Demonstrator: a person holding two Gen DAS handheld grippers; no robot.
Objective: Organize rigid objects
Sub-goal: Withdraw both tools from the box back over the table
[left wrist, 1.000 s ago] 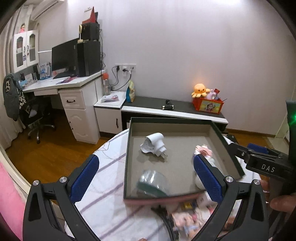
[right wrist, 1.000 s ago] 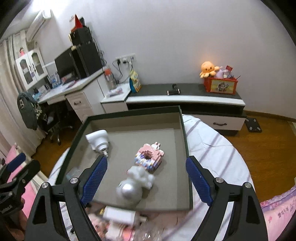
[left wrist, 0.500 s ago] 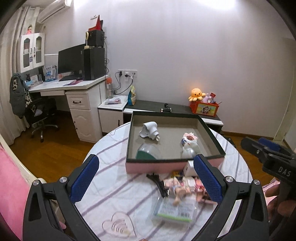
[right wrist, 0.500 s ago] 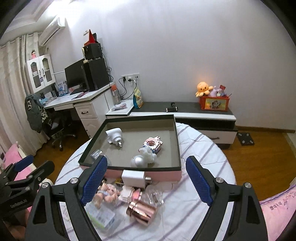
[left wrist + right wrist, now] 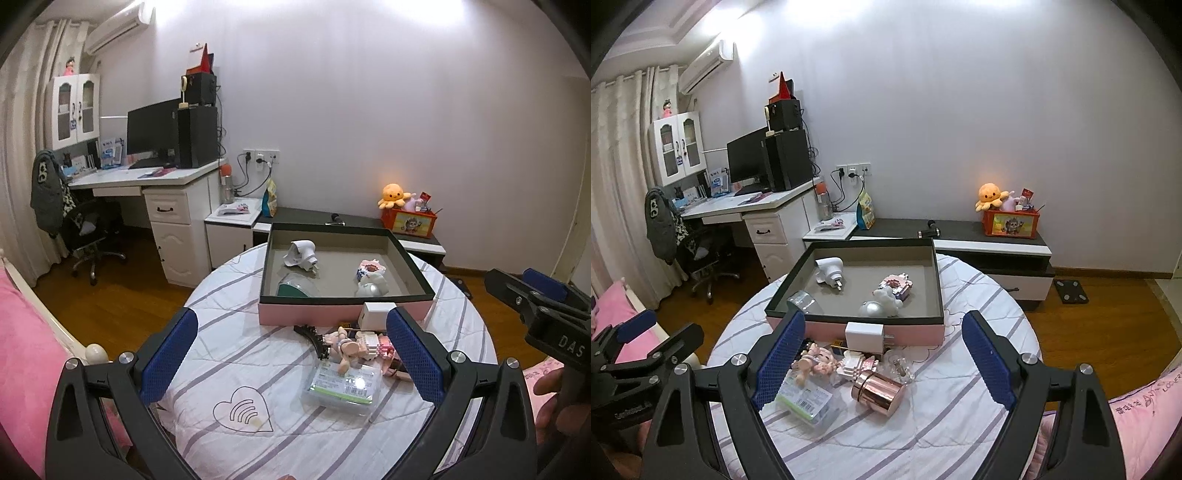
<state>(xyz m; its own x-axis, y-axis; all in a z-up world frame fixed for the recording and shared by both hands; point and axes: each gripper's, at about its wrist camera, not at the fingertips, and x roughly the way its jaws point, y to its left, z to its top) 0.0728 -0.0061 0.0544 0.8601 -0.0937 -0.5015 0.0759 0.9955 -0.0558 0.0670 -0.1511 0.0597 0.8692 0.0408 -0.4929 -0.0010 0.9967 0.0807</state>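
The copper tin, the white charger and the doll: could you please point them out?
Copper tin [image 5: 878, 392], right wrist view, its side.
White charger [image 5: 864, 335], right wrist view, front face.
Doll [image 5: 817, 361], right wrist view, its head.

One pink box [image 5: 871, 330], four items inside it at frame centre, two white plugs [image 5: 829, 271], one copper tin [image 5: 878, 392], one doll [image 5: 816, 363]

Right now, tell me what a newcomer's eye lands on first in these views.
The shallow pink-sided box at the far side of the round table holds a white plug, a block figure and a silvery toy. In front of it lies a loose cluster: a shiny copper cylinder, a doll and a white charger. Both grippers, left gripper and right gripper, hang open and empty.
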